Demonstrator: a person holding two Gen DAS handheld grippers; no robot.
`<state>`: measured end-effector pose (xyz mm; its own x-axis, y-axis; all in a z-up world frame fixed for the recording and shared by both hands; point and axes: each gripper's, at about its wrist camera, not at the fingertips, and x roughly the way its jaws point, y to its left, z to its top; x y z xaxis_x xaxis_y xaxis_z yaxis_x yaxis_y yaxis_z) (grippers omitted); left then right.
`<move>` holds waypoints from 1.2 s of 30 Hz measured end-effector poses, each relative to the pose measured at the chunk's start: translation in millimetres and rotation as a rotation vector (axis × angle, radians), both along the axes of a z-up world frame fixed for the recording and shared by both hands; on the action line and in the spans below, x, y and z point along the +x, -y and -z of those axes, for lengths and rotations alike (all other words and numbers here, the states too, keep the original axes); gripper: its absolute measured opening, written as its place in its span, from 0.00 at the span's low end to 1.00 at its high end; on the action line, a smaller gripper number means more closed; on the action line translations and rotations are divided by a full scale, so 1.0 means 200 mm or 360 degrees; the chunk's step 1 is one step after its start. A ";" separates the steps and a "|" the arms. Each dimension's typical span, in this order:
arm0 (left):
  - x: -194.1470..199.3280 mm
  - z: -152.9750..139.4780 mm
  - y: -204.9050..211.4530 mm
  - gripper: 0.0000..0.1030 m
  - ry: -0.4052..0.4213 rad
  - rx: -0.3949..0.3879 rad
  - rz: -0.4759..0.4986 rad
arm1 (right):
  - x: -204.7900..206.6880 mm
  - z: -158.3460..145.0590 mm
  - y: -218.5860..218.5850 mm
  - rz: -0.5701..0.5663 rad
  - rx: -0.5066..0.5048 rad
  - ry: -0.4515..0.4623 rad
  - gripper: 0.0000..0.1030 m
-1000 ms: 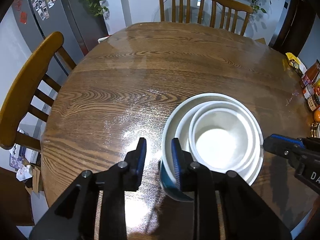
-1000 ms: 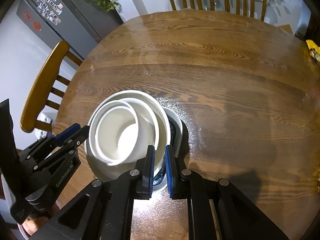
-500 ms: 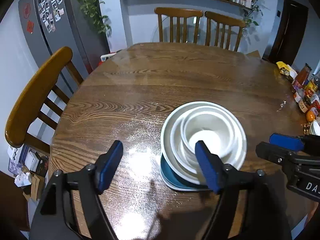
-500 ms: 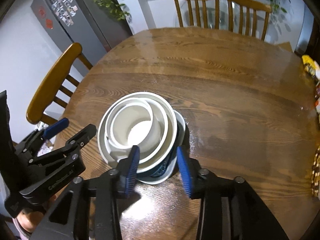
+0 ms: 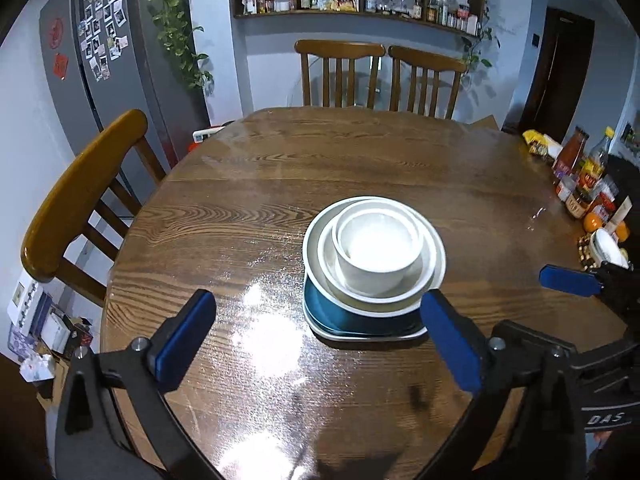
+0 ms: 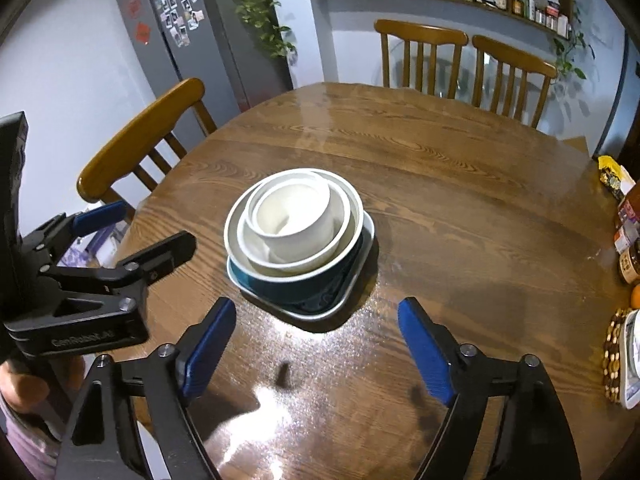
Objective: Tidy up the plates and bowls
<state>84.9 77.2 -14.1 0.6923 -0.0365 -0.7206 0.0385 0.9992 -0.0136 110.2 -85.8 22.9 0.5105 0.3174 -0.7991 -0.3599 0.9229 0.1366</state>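
Note:
A stack of dishes stands on the round wooden table: a small white bowl nested in a wider white bowl, in a dark teal bowl, on a squarish pale plate. The stack also shows in the right wrist view, with the small bowl, teal bowl and plate. My left gripper is open and empty, pulled back in front of the stack. My right gripper is open and empty, also short of the stack and apart from it.
Wooden chairs stand at the left and far side of the table. Bottles, jars and oranges crowd the table's right edge. A grey fridge stands at the back left, shelves on the far wall.
Both grippers opened from nearly shut at the stack's rim, let go and drew back and up from the stack. The stack stays in place on the table.

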 end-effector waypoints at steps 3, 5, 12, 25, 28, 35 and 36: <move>-0.02 0.00 -0.01 0.99 0.0021 -0.0014 -0.0026 | -0.03 0.01 0.00 -0.0007 -0.0006 0.0039 0.82; -0.03 0.01 -0.01 0.99 0.0028 -0.0002 -0.0033 | -0.04 0.02 0.01 -0.0001 0.0002 0.0045 0.82; -0.07 0.10 0.02 0.99 -0.0006 0.0057 -0.0035 | -0.11 0.08 0.00 0.0002 -0.0015 0.0100 0.82; -0.11 0.22 0.03 0.99 -0.0012 0.0075 -0.0062 | -0.10 0.17 -0.01 -0.0001 0.0038 0.0112 0.82; -0.11 0.22 0.03 0.99 0.0006 0.0085 -0.0079 | -0.09 0.18 -0.01 -0.0011 0.0073 0.0122 0.82; -0.13 0.20 0.02 0.99 0.0066 0.0108 -0.0087 | -0.11 0.17 -0.02 -0.0001 0.0033 0.0159 0.82; -0.14 0.20 0.02 0.99 0.0071 0.0103 -0.0090 | -0.12 0.16 -0.01 0.0010 0.0040 0.0167 0.82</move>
